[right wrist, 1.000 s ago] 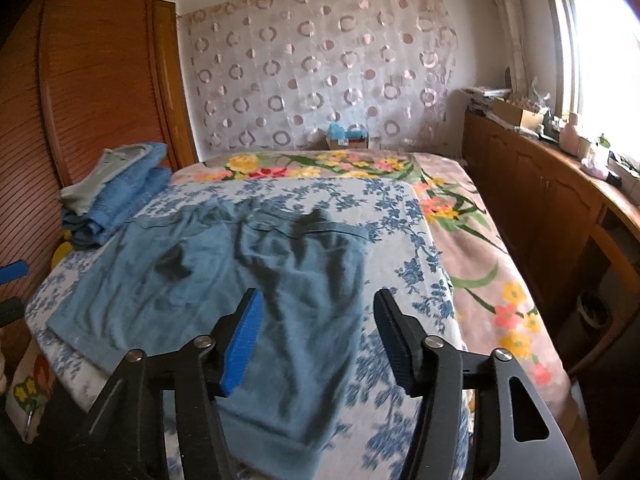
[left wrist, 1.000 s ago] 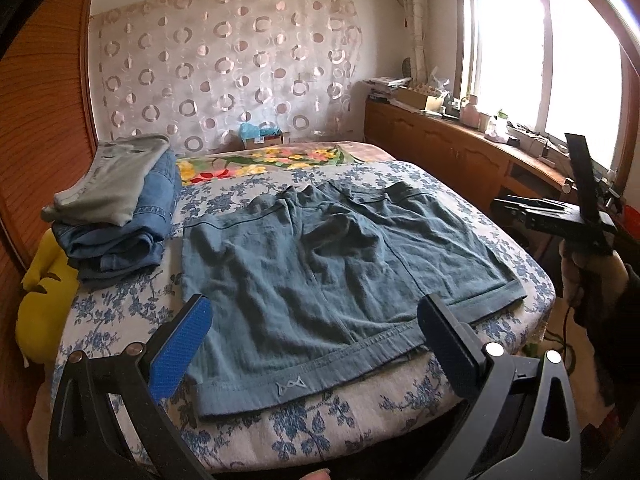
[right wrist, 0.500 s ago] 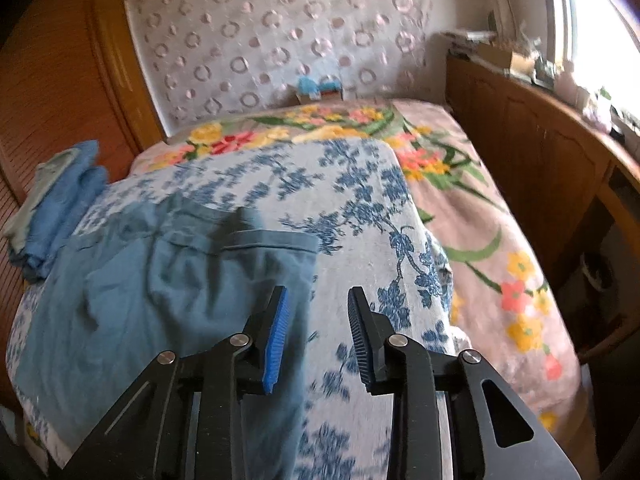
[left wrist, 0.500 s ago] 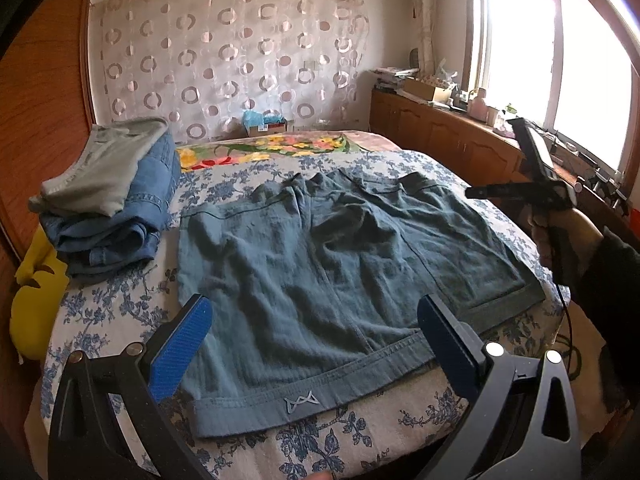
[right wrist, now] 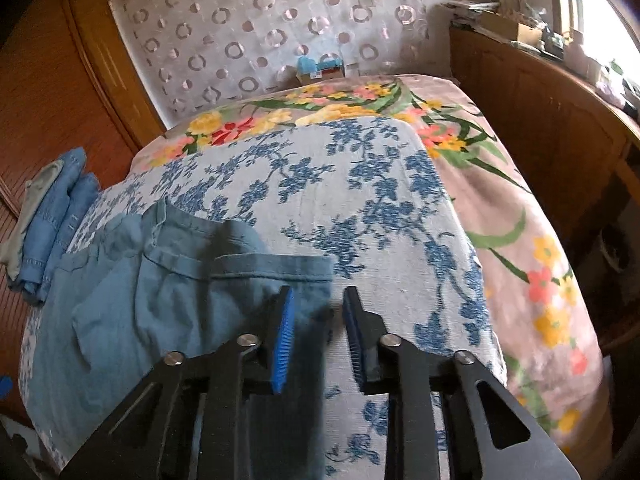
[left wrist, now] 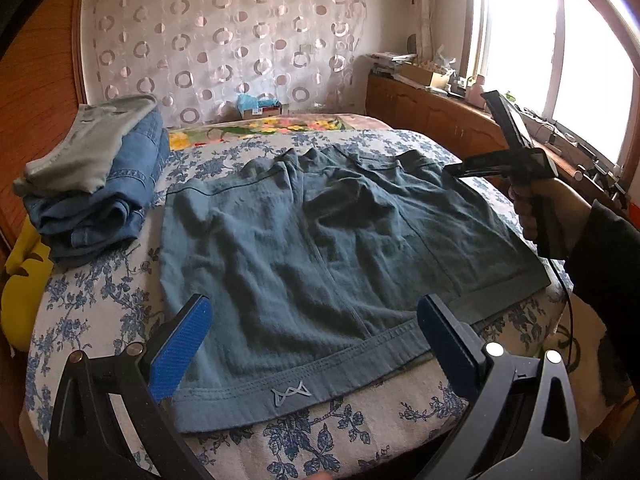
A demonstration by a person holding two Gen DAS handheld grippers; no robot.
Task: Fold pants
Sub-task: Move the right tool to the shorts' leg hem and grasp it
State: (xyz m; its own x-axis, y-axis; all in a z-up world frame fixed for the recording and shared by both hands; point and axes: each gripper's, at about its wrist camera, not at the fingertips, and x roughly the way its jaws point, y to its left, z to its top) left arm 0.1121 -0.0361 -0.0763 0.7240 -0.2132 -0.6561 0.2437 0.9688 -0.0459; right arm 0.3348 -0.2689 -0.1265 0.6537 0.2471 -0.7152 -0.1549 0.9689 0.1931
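Note:
A pair of teal-blue pants (left wrist: 320, 248) lies spread flat on the bed, a hem with a small logo toward me; it also shows in the right wrist view (right wrist: 160, 280). My left gripper (left wrist: 312, 332) is wide open just above that near hem. My right gripper (right wrist: 318, 320) is narrowly open and hangs over the pants' far right corner at the waistband; its jaws straddle the fabric edge without closing on it. It also shows in the left wrist view (left wrist: 508, 160), held by a hand.
A stack of folded jeans and a grey garment (left wrist: 96, 184) sits at the bed's left. A yellow cushion (left wrist: 20, 292) lies beside it. A wooden cabinet (right wrist: 560, 128) runs along the right, a wooden wardrobe (right wrist: 48, 92) on the left.
My right gripper has moved forward and down to the pants' far right corner and narrowed its jaws. My left gripper stayed open and edged closer over the near hem.

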